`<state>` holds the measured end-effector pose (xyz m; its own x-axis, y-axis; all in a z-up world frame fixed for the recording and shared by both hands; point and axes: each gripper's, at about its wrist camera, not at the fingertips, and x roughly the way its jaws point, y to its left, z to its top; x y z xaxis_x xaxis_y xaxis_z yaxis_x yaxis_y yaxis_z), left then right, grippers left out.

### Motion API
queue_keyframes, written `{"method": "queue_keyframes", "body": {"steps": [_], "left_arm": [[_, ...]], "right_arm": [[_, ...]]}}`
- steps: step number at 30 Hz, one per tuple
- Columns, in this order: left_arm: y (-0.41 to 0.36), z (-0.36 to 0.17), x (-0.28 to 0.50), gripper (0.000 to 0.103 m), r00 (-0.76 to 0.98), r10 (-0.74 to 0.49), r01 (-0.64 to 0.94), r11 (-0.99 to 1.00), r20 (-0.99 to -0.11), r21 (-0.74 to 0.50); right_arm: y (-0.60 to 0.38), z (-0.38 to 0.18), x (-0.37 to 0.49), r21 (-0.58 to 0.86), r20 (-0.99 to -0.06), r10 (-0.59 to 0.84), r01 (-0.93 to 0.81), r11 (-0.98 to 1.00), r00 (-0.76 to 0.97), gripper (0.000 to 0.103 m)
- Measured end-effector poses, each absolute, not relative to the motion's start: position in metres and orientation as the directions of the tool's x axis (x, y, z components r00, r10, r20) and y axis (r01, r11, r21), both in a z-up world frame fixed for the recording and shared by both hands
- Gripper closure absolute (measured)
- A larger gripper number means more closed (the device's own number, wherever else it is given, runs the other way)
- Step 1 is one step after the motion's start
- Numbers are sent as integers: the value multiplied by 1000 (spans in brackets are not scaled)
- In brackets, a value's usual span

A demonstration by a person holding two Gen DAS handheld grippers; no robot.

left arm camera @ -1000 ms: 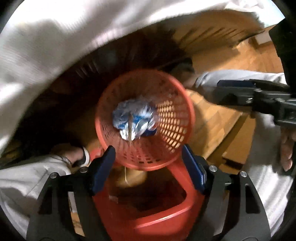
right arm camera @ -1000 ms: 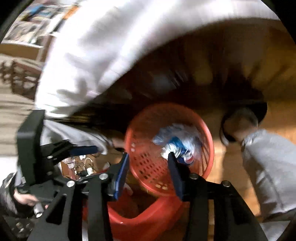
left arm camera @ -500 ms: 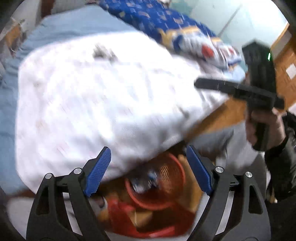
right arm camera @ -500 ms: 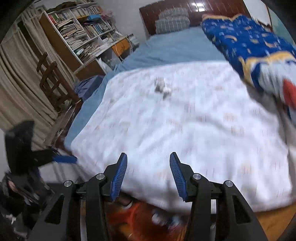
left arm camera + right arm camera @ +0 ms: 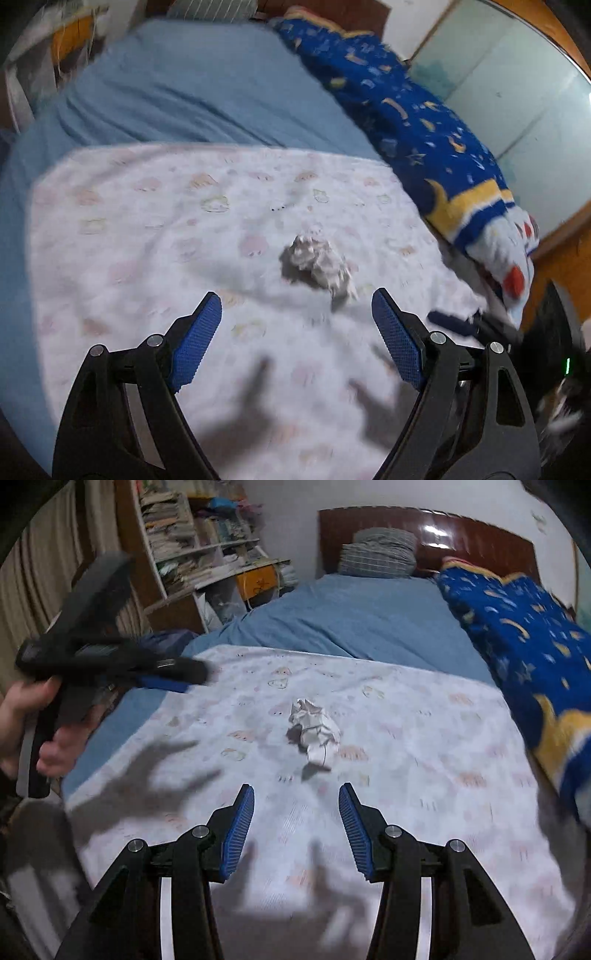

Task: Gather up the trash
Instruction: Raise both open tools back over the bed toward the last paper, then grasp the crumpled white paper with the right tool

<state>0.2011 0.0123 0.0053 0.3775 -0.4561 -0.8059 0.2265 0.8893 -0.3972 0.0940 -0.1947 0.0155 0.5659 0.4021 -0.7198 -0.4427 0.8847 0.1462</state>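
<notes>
Lying alone near the middle of the white patterned sheet (image 5: 424, 738), the crumpled paper wad (image 5: 314, 733) is the piece to go for next, and nothing touches it. It looks light and springy, so I'd say a pinch across its fattest part will hold better than nipping a loose flap, which could tear or slip free. The right gripper (image 5: 296, 825) hangs just short of it, jaws partly spread with nothing between them; they look about wide enough to straddle the wad. The left gripper (image 5: 296, 336) is spread wider, also empty, with the wad slightly ahead of its right finger. One of them should drop straight down without dragging the sheet. The blue star blanket (image 5: 524, 627) lies well off to the side, so there is room.
</notes>
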Motion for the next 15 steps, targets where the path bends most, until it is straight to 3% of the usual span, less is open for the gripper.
{"method": "queue_keyframes", "body": {"steps": [4, 15], "left_arm": [[-1, -28, 235, 20, 311, -497, 135, 867, -810, -480], [-21, -56, 259, 21, 263, -482, 95, 875, -836, -475]], "right_arm": [[-184, 2, 118, 133, -723, 401, -457, 880, 562, 54], [-180, -35, 163, 199, -737, 419, -422, 884, 531, 59]]}}
